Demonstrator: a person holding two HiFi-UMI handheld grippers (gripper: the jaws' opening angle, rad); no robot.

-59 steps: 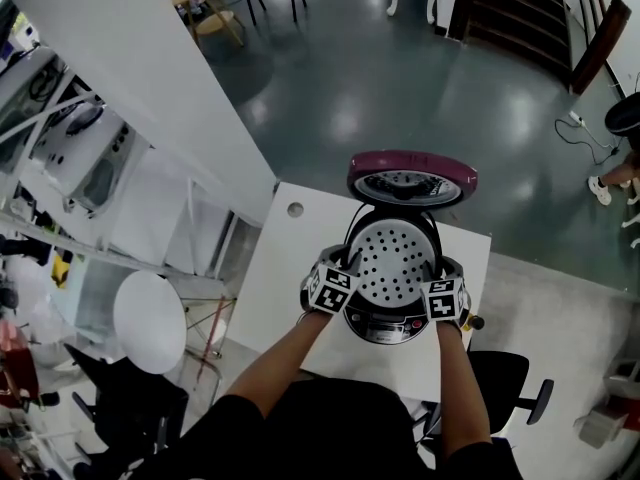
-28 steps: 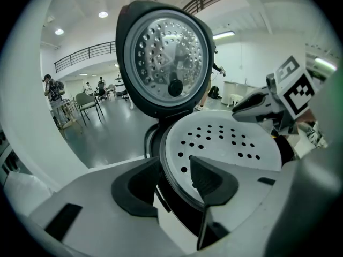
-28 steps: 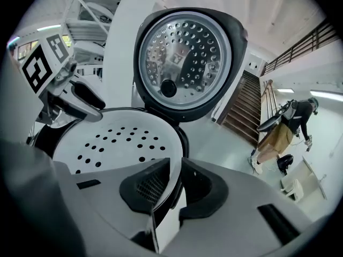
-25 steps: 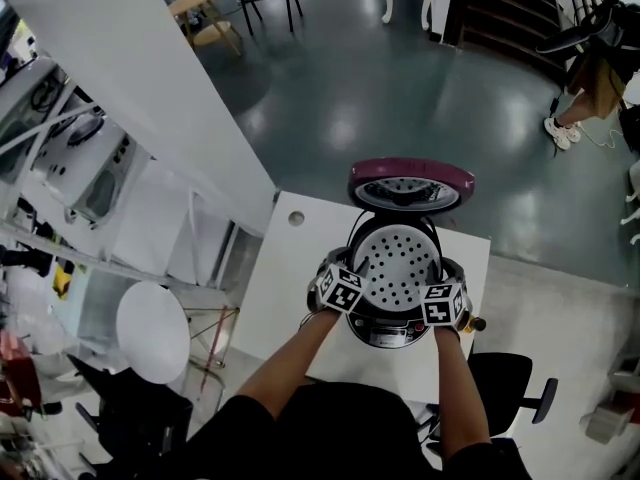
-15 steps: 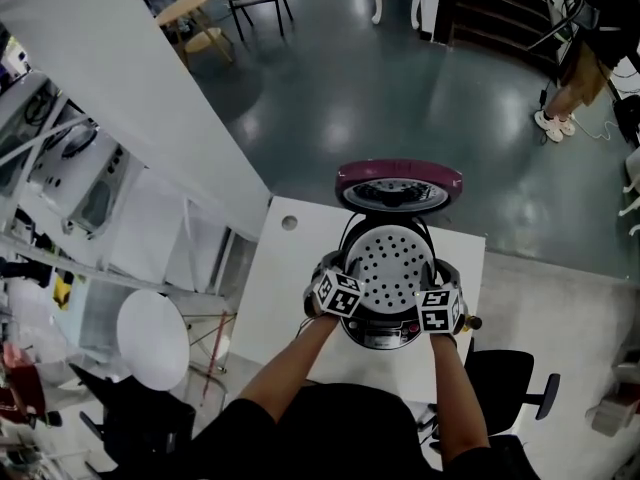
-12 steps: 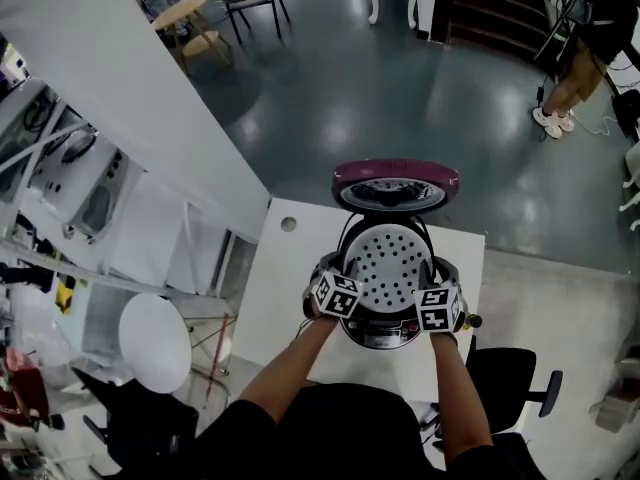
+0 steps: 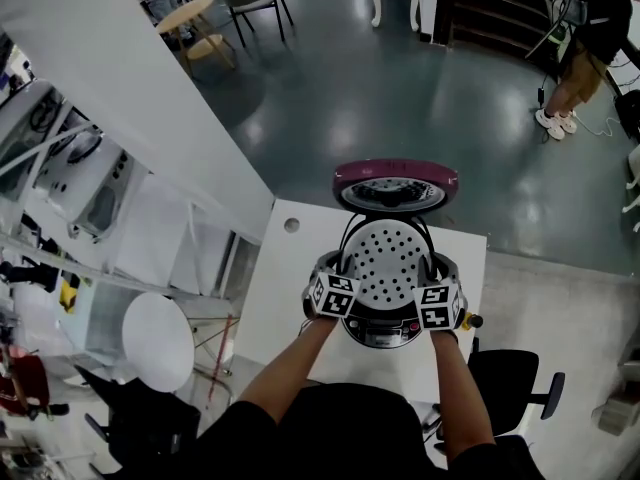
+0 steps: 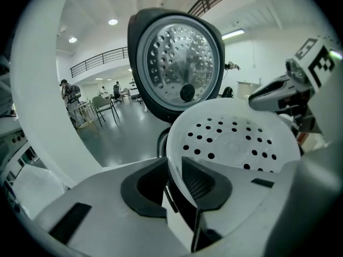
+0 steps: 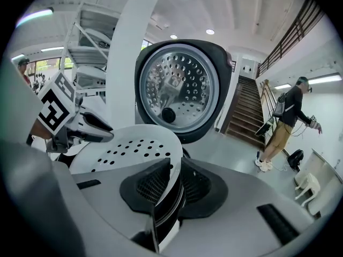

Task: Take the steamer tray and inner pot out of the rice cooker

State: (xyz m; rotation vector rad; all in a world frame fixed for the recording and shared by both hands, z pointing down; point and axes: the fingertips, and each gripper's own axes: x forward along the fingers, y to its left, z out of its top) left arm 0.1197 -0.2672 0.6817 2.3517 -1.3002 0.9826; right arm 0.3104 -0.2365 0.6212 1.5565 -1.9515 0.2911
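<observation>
The rice cooker [image 7: 385,323] stands on a white table [image 7: 285,303] with its pink-rimmed lid [image 7: 395,183] swung up at the back. The white perforated steamer tray [image 7: 388,260] sits at the cooker's mouth. My left gripper [image 7: 333,294] is at the tray's left rim. Its jaws have just been closing, and in the left gripper view [image 8: 172,178] the rim stands between the pads, pinched. My right gripper [image 7: 440,306] is shut on the right rim [image 9: 176,183]. The tray [image 8: 236,138] [image 9: 128,149] spans between both grippers. The inner pot is hidden under the tray.
A black office chair [image 7: 512,380] stands at the table's near right. A round white stool [image 7: 158,340] and white shelving [image 7: 90,168] stand to the left. A person [image 7: 585,28] stands far off on the dark floor. A cable hole [image 7: 291,225] marks the table's far left corner.
Both grippers stay at the tray's two sides, and the right side has lifted slightly. The person in the background has walked to the top right.
</observation>
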